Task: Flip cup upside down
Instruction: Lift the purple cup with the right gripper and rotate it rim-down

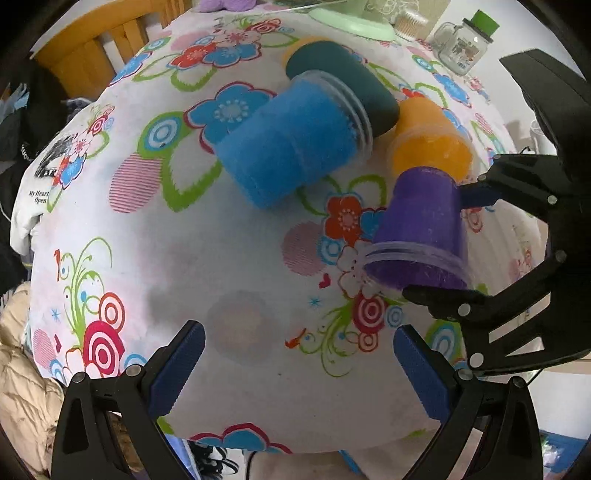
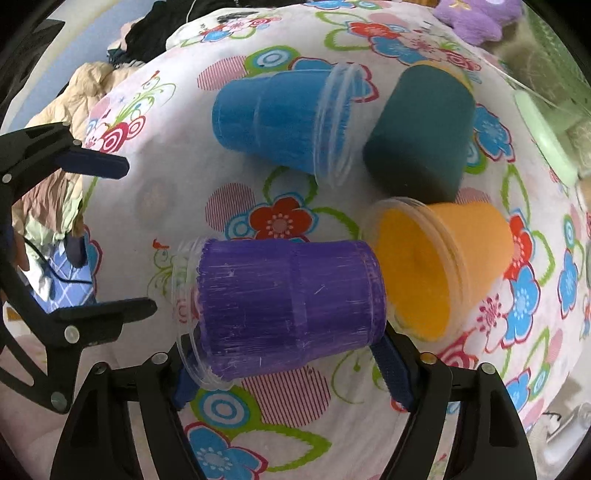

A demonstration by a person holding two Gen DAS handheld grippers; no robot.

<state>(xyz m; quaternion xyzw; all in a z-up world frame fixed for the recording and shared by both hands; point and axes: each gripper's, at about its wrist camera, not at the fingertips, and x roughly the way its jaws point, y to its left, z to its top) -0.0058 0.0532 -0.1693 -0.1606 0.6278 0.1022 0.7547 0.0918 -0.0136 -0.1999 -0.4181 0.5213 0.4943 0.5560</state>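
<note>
Flower-printed tablecloth [image 1: 229, 266] spread over a table, wooden chair back [image 1: 92, 48] behind, heaped clothing [image 2: 85, 88] off one edge. Purple cup [image 2: 284, 306] clamped sideways between the blue pads of the right gripper [image 2: 291, 369], clear rim toward the left gripper's side, base close against the mouth of the orange cup [image 2: 439, 266]; seen from the left wrist, purple cup [image 1: 421, 236] tilted with its rim lowest, near the cloth, contact impossible to tell, right gripper [image 1: 443, 243] closing on it from the right. Orange cup on its side, open mouth facing the purple one. Blue cup [image 2: 280, 122] also on its side, clear rim just beside the dark green cup [image 2: 421, 136], standing mouth-down. Left gripper [image 1: 299, 369] spread wide over bare cloth, nothing between its pads. Glass jar with green lid [image 1: 465, 40] and pale green dish [image 1: 351, 22] at the far edge, purple plush [image 2: 476, 16] nearby.
</note>
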